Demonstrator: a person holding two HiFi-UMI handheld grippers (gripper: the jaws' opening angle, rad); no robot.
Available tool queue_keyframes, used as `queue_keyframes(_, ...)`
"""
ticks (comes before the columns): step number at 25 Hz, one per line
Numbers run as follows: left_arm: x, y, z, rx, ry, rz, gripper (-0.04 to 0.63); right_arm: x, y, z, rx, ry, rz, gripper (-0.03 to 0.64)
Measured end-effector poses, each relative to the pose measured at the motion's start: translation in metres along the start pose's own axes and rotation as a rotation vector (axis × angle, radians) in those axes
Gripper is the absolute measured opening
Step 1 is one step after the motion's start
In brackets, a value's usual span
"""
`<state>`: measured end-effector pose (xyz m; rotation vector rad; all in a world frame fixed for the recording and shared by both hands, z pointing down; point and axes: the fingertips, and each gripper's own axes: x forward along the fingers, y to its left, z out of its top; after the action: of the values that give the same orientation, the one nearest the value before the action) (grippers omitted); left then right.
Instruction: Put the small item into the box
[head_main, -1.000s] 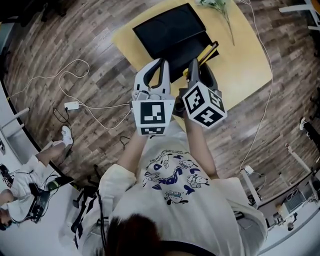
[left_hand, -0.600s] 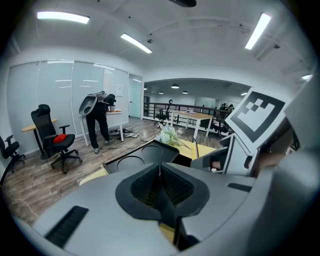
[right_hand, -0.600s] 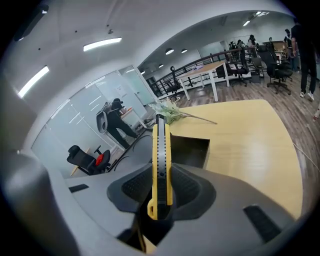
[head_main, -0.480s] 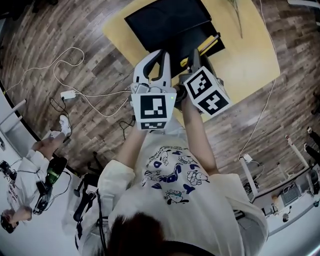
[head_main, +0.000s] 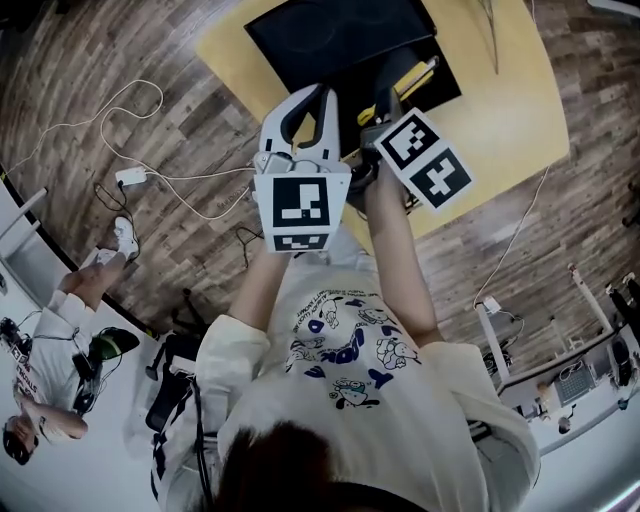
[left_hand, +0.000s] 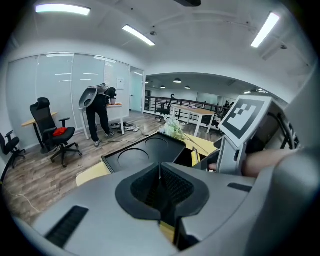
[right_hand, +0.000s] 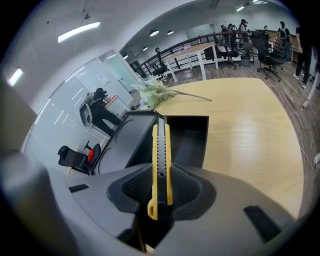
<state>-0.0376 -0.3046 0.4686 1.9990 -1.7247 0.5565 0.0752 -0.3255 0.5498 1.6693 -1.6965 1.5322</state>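
Tabletop (head_main: 500, 120): black box (head_main: 340, 40), flower sprig (right_hand: 155, 92); right gripper (right_hand: 161, 175) holds knife (right_hand: 160, 145).

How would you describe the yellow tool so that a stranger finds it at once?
Find the pale wooden table with the open black box on it. Before the box, the right gripper clamps a slim utility knife: the only yellow-and-black thing, pointing toward the box.
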Motion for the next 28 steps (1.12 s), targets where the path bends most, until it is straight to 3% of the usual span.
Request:
queue_keyframes(19, 0.008, 0.026, -0.014, -0.039, 0.056, 0.003, 0.023, 0.036, -0.001, -0.013, 0.113, 0.171, -0.167, 0.124)
queue_keyframes(28, 0.007, 0.021, -0.016, -0.043, 0.058, -0.004, 0.023, 0.044, 0.001, -0.027, 0.236, 0.227, -0.149, 0.125)
